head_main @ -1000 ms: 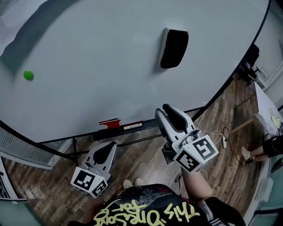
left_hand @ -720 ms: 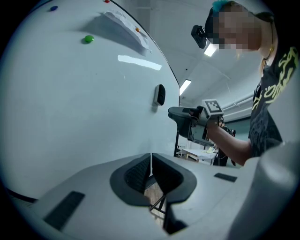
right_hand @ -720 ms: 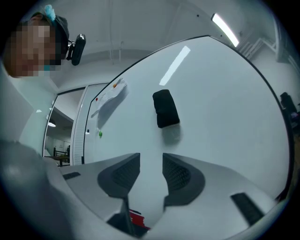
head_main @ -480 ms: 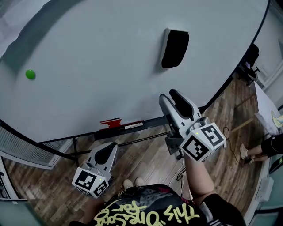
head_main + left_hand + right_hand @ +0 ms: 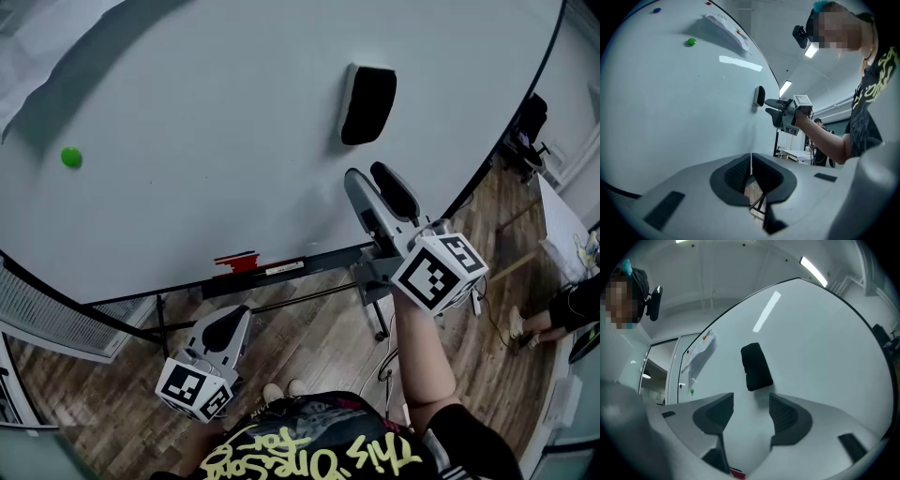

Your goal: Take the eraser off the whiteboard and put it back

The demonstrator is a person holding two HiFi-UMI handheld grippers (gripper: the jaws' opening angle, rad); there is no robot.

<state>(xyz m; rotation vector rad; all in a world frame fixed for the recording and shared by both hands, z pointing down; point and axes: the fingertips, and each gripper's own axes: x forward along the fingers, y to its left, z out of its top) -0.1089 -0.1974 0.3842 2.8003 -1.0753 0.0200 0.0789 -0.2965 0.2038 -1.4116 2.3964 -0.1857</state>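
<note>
The black eraser (image 5: 367, 103) clings to the whiteboard (image 5: 206, 141) toward its right edge, just beyond the right tool (image 5: 370, 176), whose jaws are opening with nothing between them, while the left tool (image 5: 228, 319) hangs below the board's lower edge, jaws together and empty.

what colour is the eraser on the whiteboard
The eraser is black, clearest in the head view.

Whiteboard (image 5: 206, 112) runs off the head view's top and left edges | paper sheet (image 5: 33, 47) clipped at that corner | red item (image 5: 232, 261) on the tray (image 5: 309, 263) too small for us to name | person (image 5: 572, 309) cut off at the right edge
</note>
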